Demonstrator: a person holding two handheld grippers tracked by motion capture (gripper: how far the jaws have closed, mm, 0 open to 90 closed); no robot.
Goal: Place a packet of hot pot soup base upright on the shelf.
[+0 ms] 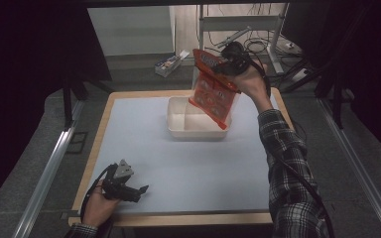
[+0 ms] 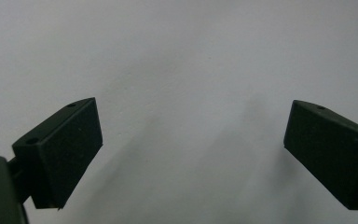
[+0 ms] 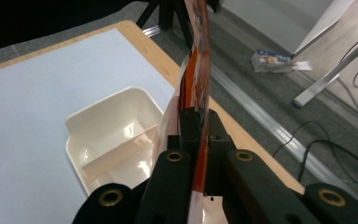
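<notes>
High view: right claw (image 1: 226, 63) pinches packet (image 1: 212, 89) upright over tray (image 1: 178, 130) — aligned for dropping; left claw (image 1: 138, 190) wide, idle on bench (image 1: 188, 168).

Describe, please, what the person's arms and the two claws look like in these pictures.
The left claw is black with a grey three-cornered plate on top; its blocky black fingers are wedge-shaped. The right claw is black too, with brass-ringed screw holes and a dark trailing cable. The sleeves are dark plaid.

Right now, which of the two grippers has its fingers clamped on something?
The right gripper, raised above the white tray, pinches the orange packet. The left gripper rests low on the table, fingers apart, nothing between them.
</notes>
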